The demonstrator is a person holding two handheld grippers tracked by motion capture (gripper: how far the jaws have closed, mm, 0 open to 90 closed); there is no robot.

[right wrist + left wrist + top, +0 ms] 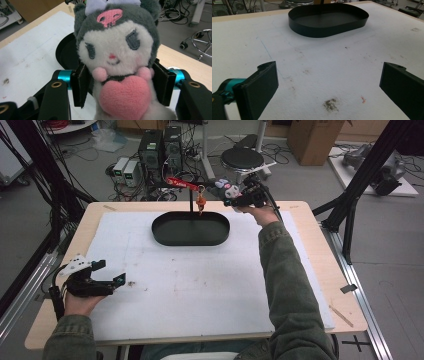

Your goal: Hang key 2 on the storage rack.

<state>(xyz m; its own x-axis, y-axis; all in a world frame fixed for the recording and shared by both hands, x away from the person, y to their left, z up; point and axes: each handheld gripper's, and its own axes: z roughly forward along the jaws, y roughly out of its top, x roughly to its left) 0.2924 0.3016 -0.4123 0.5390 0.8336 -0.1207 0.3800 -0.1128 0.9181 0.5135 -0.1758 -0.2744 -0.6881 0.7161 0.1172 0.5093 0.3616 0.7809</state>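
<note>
- Right gripper (239,195) is up over the far edge of the table (320,270), just right of the black oval tray (191,239); pads pinch a plush toy (117,57) on both sides of its body.
- Plush toy: grey hood w/ pink skull patch, white face, pink heart at its front (lilac bow on top, partly cut off in right gripper view). It's held in the air, not on the table, and faces the right gripper's camera.
- Tray sits on the white mat (190,285) near the far edge, about centre; a thin black post rises from it w/ a red arm (182,183) on top and a small orange thing hanging under that arm.
- Left gripper (107,272) rests low near the left front corner of the mat; jaws spread wide, nothing btwn them, bare mat below.
</note>
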